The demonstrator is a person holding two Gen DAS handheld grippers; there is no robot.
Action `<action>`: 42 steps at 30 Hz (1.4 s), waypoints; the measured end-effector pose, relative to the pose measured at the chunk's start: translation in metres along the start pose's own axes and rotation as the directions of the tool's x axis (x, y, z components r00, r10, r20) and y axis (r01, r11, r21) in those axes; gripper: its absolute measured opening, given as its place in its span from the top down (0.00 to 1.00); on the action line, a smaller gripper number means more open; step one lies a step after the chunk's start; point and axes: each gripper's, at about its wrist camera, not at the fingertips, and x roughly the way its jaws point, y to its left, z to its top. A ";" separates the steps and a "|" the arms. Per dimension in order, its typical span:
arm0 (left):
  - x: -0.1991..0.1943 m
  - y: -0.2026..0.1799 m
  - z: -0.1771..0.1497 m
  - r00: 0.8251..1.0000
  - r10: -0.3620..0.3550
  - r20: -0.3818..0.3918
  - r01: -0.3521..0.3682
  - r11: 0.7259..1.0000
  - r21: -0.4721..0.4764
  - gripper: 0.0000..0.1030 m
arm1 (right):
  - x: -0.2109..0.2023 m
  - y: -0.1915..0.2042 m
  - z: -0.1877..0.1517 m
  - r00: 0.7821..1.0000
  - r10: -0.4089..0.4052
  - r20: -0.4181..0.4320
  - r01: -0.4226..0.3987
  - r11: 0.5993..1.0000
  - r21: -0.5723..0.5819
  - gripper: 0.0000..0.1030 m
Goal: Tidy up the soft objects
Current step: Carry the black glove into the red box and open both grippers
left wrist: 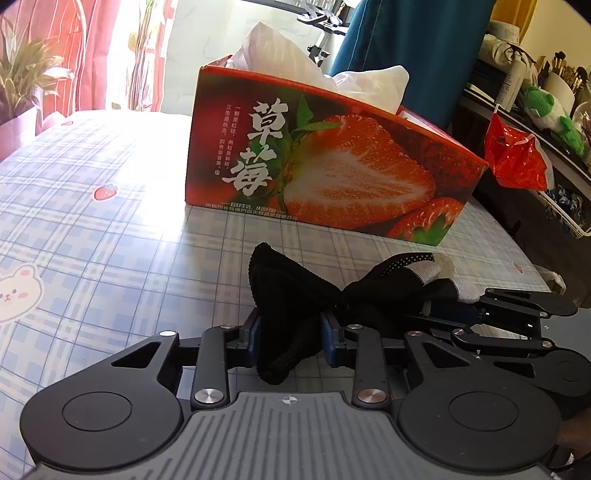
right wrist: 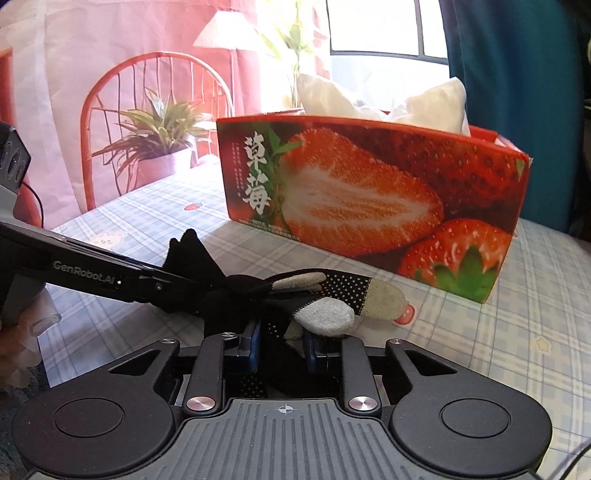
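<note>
Fingers of left gripper [left wrist: 291, 334] and right gripper [right wrist: 282, 341] are pinched on opposite ends of the black glove [left wrist: 314, 299], held above the tablecloth [left wrist: 110, 206] before the strawberry box [left wrist: 332, 166]. Both grips are best kept firm, tension even.

Bright window backlight, tablecloth [left wrist: 110, 155] glare, fisheye-warped edges.

Sunlit window [right wrist: 384, 27], red-patterned curtain [left wrist: 77, 48], teal curtain [left wrist: 413, 48], potted plant [left wrist: 22, 81], cluttered shelf [left wrist: 535, 96], plaid tablecloth [left wrist: 92, 221]
</note>
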 end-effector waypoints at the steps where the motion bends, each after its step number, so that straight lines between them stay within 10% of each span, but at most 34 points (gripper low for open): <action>1: -0.002 0.000 0.002 1.000 -0.001 0.005 0.001 1.000 0.001 0.71 | -0.001 0.000 0.001 1.000 0.001 0.004 -0.001 1.000 0.004 0.80; 20: -0.038 -0.026 0.148 0.974 -0.095 0.204 0.070 0.989 0.127 0.72 | -0.028 -0.050 0.129 0.981 -0.012 0.193 0.005 0.999 0.041 0.80; 33: 0.052 -0.026 0.215 1.000 -0.018 -0.006 0.019 0.976 0.217 0.71 | 0.048 -0.102 0.186 0.998 -0.065 0.004 0.064 0.991 0.118 0.79; 42: 0.104 -0.016 0.213 0.983 0.059 -0.175 -0.017 0.973 0.231 0.68 | 0.098 -0.116 0.175 0.979 -0.068 -0.192 0.102 0.979 0.175 0.78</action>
